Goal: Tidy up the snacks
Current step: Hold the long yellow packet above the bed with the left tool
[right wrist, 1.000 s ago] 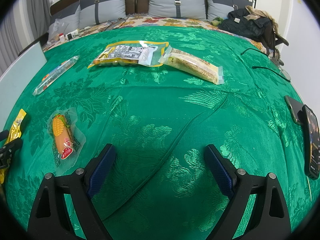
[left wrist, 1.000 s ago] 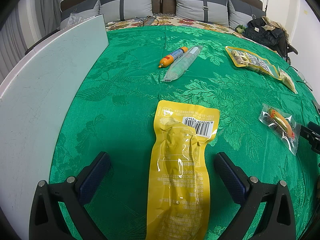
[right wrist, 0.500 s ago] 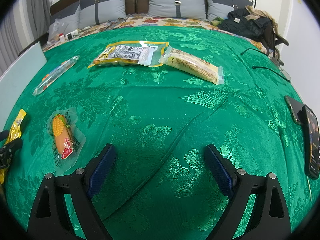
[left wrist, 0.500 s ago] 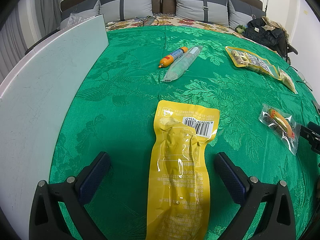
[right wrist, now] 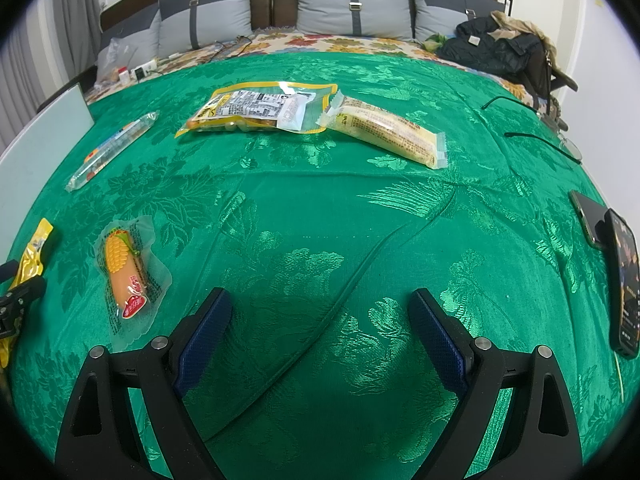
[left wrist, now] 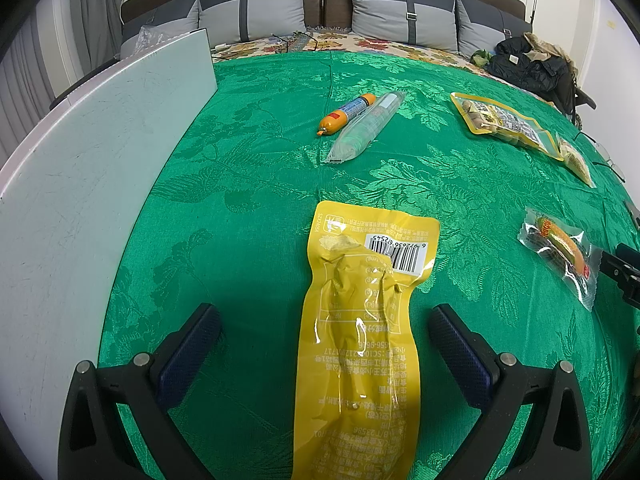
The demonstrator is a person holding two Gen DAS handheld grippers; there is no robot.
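Note:
My left gripper (left wrist: 322, 322) is open, its fingers on either side of a long yellow snack pouch (left wrist: 360, 320) lying flat on the green cloth; they do not touch it. My right gripper (right wrist: 320, 308) is open and empty over bare cloth. A corn sausage pack (right wrist: 126, 276) lies to its left and also shows in the left wrist view (left wrist: 560, 252). An orange sausage (left wrist: 346, 114) and a clear tube pack (left wrist: 368, 126) lie farther back. A yellow-edged nut bag (right wrist: 258, 110) and a pale yellow bar pack (right wrist: 386, 130) lie at the back.
A white board (left wrist: 92, 168) runs along the left edge of the green cloth (right wrist: 320, 208). Two phones (right wrist: 616, 264) lie at the right edge, with glasses and a cable (right wrist: 532, 136) beyond. Pillows and a dark jacket (right wrist: 496, 48) sit at the headboard.

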